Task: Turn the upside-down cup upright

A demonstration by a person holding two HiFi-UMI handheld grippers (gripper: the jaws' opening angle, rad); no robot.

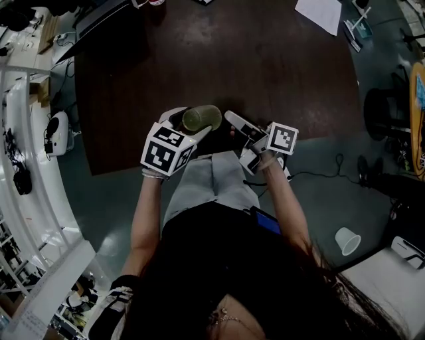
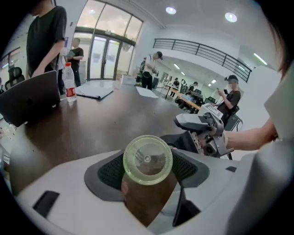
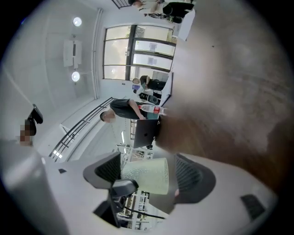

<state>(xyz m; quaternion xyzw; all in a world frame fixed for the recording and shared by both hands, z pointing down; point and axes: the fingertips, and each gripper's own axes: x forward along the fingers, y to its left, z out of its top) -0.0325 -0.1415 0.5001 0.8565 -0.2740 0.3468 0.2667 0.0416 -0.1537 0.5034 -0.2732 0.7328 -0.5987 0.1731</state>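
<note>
A translucent green cup (image 1: 201, 117) is held lying on its side just above the near edge of the dark table (image 1: 252, 60). My left gripper (image 1: 189, 125) is shut on it; in the left gripper view the cup (image 2: 147, 159) shows end-on between the dark pads. My right gripper (image 1: 234, 126) sits just right of the cup, pointing at it with its jaws open. In the right gripper view the cup (image 3: 147, 176) appears sideways in front of the right gripper (image 3: 149, 178), with a gap to the right pad. The right gripper (image 2: 202, 131) also shows in the left gripper view.
A water bottle (image 2: 70, 82) and an open laptop (image 2: 30, 98) stand at the table's far left, with papers (image 2: 94, 93) beyond. More paper (image 1: 319, 12) lies at the far right corner. A white paper cup (image 1: 346, 240) lies on the floor. People stand in the background.
</note>
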